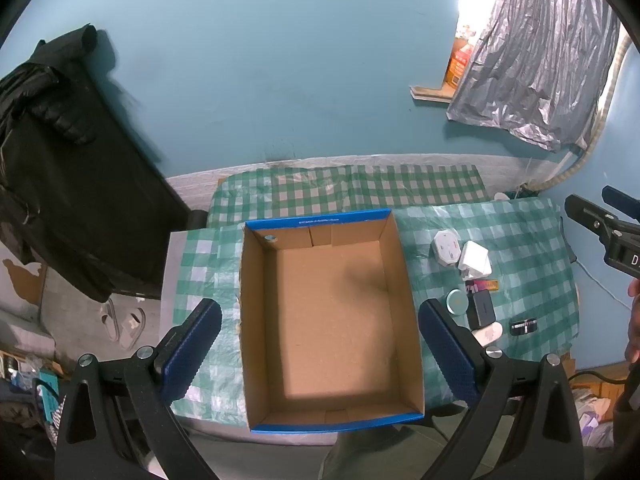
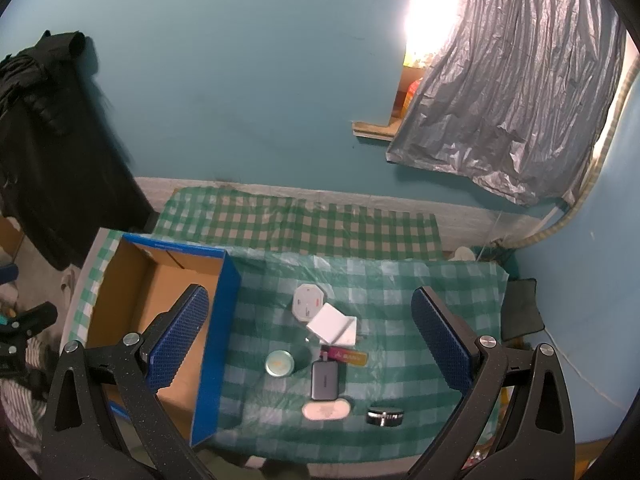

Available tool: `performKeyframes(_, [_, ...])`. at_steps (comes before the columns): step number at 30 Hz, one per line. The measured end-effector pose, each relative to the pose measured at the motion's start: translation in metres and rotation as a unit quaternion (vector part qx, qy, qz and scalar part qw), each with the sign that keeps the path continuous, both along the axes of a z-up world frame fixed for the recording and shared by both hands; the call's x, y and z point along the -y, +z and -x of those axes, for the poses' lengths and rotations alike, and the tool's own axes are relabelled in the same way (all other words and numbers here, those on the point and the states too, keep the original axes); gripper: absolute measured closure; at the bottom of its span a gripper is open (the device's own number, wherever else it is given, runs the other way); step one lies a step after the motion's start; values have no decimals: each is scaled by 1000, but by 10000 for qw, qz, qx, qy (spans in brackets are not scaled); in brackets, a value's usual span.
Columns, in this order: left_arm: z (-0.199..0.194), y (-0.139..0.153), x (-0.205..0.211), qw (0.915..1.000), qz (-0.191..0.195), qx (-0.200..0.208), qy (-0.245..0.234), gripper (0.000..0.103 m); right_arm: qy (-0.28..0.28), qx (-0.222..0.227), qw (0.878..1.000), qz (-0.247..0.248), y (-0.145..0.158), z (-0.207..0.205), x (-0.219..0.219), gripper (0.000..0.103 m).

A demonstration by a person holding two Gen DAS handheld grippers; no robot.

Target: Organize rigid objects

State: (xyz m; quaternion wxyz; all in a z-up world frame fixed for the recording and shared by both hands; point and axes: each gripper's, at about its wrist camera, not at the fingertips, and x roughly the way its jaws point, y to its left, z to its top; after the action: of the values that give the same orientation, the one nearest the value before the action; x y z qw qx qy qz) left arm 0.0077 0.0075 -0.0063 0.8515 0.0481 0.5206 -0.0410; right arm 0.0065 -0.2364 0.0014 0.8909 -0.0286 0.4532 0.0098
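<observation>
Right wrist: seven small items (image 2: 324, 376) beside one empty box (image 2: 218, 344); both grippers' jaws spread, holding nothing.

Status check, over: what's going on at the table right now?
Left gripper open above empty box. Right gripper open above small items beside box. Nothing in the way.

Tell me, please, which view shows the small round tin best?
The right wrist view: the tin lies unobstructed between the open gripper's fingers, lid plainly visible. In the left wrist view the tin sits close beside the left gripper's finger, smaller and nearer the frame's side.
</observation>
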Motion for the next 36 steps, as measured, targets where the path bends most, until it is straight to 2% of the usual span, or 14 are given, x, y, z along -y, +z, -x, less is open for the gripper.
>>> performKeyframes(11, [6, -3, -3, 10000, -32, -13, 31, 3, 66, -55, 10000, 21, -2, 3, -5, 2])
performKeyframes(18, [4, -10, -16, 9997, -206, -89, 123, 3, 116, -142, 9998, 29, -6, 2, -6, 2])
performKeyframes(22, [-2, -22, -32, 9991, -245, -241, 242, 3, 139, -221, 9996, 62, -11, 2, -4, 2])
performKeyframes(27, [-11, -45, -46, 9966, -564, -499, 335, 3, 110, -361, 9992, 103, -22, -3, 4, 2])
performKeyframes(36, [-14, -96, -80, 9896, -597, -1177, 567, 3, 33, -747, 9967, 310, -63, -9, 35, 2])
